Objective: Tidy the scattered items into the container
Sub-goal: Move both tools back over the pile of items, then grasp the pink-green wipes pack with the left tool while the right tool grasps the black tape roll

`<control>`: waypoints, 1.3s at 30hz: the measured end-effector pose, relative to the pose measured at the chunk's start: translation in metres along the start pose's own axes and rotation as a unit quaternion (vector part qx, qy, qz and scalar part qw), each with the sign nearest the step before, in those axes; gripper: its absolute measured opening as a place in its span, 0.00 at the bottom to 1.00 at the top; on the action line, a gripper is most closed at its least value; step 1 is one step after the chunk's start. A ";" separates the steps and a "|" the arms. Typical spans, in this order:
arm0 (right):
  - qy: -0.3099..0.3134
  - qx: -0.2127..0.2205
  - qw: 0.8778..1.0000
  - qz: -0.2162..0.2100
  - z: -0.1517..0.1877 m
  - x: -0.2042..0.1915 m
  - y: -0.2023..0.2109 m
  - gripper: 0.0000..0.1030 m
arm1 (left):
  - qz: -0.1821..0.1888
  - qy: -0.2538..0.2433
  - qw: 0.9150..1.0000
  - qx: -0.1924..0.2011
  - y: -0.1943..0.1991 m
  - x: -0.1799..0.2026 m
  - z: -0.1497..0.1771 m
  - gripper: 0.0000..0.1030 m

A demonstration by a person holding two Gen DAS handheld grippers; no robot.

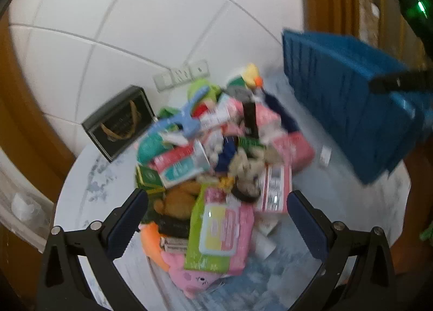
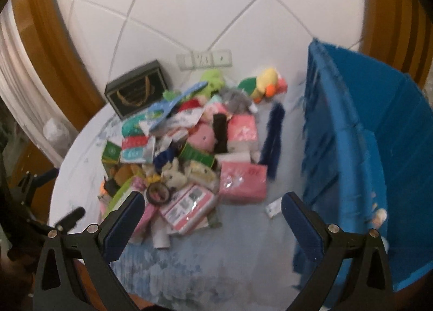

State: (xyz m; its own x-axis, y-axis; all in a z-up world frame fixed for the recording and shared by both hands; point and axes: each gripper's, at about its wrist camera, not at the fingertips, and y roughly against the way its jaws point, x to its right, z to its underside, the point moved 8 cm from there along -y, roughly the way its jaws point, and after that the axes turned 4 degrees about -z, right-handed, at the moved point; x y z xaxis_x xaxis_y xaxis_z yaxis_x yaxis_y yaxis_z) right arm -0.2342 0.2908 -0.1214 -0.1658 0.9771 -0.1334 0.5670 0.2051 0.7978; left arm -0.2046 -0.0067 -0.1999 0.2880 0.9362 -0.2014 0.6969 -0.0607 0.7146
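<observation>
Scattered items [image 2: 189, 148] lie heaped mid-counter [image 2: 243, 257], blue container [image 2: 379, 148] tipped at their right, dark box [image 1: 119, 119] behind; left gripper [image 1: 216, 219] and right gripper [image 2: 211, 219] fingers spread, empty.

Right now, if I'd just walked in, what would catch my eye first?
Most likely the bright heap of packets, boxes and soft toys piled mid-table, with a yellow duck toy at its far edge near the wall. Next, the big blue crate standing to the right of the heap. A dark box leans against the tiled wall at the back left, and both grippers, left and right, hang open, holding nothing.
</observation>
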 end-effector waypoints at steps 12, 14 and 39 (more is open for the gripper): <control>0.000 -0.097 0.995 -0.014 0.056 -0.034 -0.107 0.99 | 0.054 -0.054 0.995 -0.060 -0.094 0.019 0.072 1.00; 0.000 -0.116 0.993 -0.024 0.065 -0.044 -0.130 0.99 | 0.055 -0.060 0.994 -0.066 -0.106 0.021 0.080 1.00; 0.004 -0.152 0.986 -0.072 0.067 -0.090 -0.258 0.55 | 0.064 -0.051 0.995 -0.064 -0.154 0.012 0.106 1.00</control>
State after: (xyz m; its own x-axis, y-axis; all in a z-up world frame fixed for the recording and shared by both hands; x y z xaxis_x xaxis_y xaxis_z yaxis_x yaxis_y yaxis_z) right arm -0.3116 0.1538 -0.3543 -0.2338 0.9383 -0.2549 0.2688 0.3144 0.9104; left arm -0.2388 -0.0232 -0.3829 0.4397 0.8828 -0.1655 0.5624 -0.1271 0.8170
